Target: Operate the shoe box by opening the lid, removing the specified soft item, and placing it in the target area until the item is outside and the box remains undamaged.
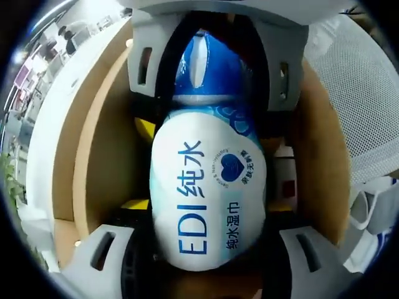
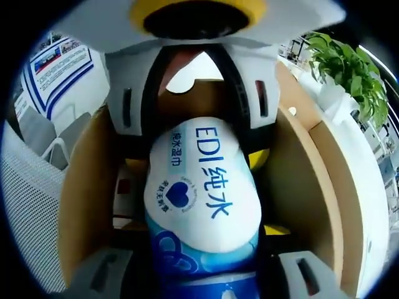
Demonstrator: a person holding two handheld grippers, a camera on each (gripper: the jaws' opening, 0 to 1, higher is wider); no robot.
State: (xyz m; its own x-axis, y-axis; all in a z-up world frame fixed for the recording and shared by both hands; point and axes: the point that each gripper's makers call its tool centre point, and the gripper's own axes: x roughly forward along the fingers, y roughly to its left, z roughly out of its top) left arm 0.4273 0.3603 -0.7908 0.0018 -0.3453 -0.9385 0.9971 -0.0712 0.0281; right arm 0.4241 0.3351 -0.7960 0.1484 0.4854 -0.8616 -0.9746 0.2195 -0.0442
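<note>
Our left tongs (image 1: 206, 249) rise from the bottom of the left gripper view, jaws pinching the near end of the wipes pack (image 1: 209, 187). The right tongs (image 1: 215, 68) come down from the top of that frame and pinch its blue far end. In the right gripper view the roles swap: our right tongs (image 2: 206, 274) hold the blue end at the bottom, the left tongs (image 2: 193, 93) the white end above. So both pairs are pressed onto the pack (image 2: 202, 199), which sits mid-frame over the open shoe box (image 1: 93, 143), its brown walls (image 2: 299, 180) flanking it left and right.

To do this well, we judge both ends should rise together and level, straight up between the walls, without squeezing harder or dragging on the cardboard.

The pack reads "EDI 纯水" in large blue letters, "纯水湿巾" smaller, with a blue heart logo; the fine print around it is too small to read.
</note>
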